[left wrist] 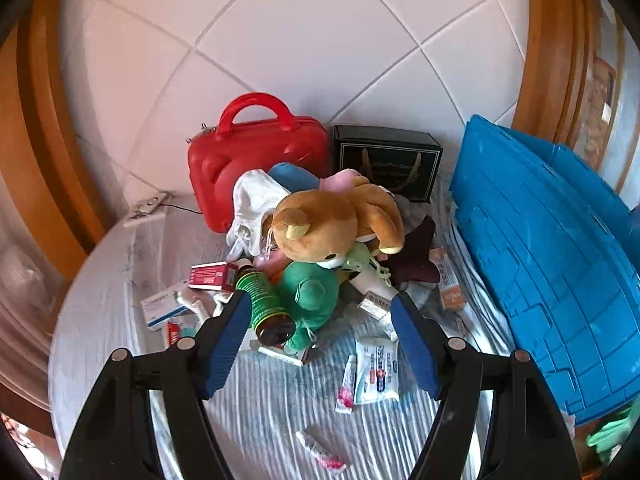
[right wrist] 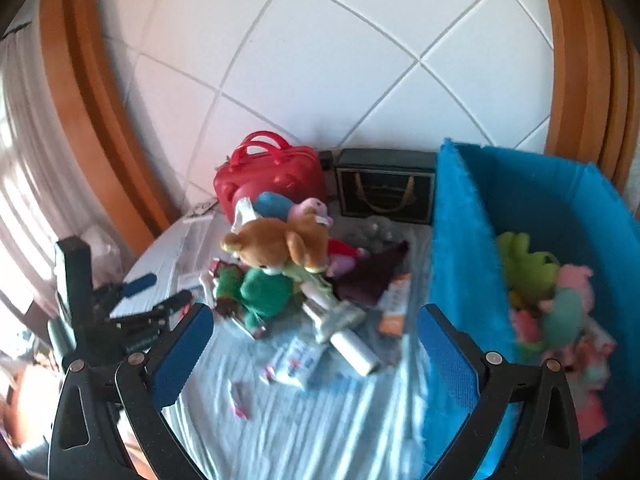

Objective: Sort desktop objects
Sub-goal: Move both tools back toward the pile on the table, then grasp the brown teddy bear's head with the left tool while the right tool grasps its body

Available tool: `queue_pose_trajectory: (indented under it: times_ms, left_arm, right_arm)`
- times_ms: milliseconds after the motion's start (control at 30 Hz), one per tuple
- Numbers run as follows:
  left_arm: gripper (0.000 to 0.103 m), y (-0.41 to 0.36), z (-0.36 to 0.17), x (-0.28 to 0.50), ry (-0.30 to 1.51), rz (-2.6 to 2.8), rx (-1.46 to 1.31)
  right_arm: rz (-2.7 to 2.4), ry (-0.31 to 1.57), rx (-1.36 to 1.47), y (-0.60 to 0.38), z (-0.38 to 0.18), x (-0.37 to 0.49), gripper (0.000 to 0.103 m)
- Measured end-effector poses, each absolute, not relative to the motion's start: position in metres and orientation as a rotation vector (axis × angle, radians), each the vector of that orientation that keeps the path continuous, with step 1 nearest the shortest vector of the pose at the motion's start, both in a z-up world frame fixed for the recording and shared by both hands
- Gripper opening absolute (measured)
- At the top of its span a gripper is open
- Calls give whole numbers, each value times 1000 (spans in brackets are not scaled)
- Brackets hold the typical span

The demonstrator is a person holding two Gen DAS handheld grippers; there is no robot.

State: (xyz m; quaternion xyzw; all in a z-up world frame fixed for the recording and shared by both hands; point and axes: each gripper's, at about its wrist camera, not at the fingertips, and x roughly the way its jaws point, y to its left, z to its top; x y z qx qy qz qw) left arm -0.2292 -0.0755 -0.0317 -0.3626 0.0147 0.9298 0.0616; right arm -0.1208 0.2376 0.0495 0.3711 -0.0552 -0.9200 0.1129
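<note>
Between the fingers of the left gripper (left wrist: 320,320) nothing is held; the blue pads stand apart and frame the near edge of the pile. Just ahead of them, beside the left pad, lies a brown bottle (left wrist: 266,306) with a green ribbed wrap, its long axis running away from the camera and its dark base toward the gripper. Touching it on the right is a green plush toy (left wrist: 310,294), and on top of that a brown plush bear (left wrist: 332,224). The right gripper (right wrist: 316,340) is also apart and empty, with a white cylinder (right wrist: 356,346) lying slantwise between its pads on the striped cloth of the counter (right wrist: 320,420).

By my reading the left gripper is the nearer one to the bottle and the green toy, since the pile sits directly before it, while the right gripper sits next to the blue bin (right wrist: 460,260), which already holds several plush toys, blurred beyond counting.

Further out I count one red case (left wrist: 256,172) and one black box (left wrist: 386,160) against the tiled wall, three soft toys clearly in the pile, one dark red star-shaped cushion (left wrist: 416,256), at least four small medicine boxes, and two small tubes nearest the camera, one of them (left wrist: 347,384) beside a flat packet.
</note>
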Motion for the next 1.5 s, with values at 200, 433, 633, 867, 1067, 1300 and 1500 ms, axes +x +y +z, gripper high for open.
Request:
queue_pose_trajectory:
  times_ms: [200, 433, 633, 867, 1067, 1300, 1500]
  left_arm:
    - [72, -70, -53, -272, 59, 2857, -1076]
    - [72, -54, -86, -332, 105, 2855, -1129]
    - [75, -53, -108, -365, 96, 2867, -1183]
    - [86, -47, -125, -389, 126, 2789, -1203]
    - [95, -36, -128, -399, 217, 2793, -1173]
    - [96, -36, -128, -408, 210, 2787, -1158]
    - [86, -35, -122, -401, 207, 2788, -1103]
  right_arm:
    - [-2708, -217, 1192, 219, -8, -177, 103]
    - [-2707, -288, 1185, 215, -56, -248, 103]
    - [-2659, -281, 1269, 208, -101, -299, 103]
    - [-2595, -315, 1321, 200, -134, -349, 103]
    - [-2546, -283, 1336, 188, -144, -376, 103]
    - [-2500, -304, 1347, 183, -151, -389, 94]
    - [-2486, -244, 1320, 173, -140, -383, 64]
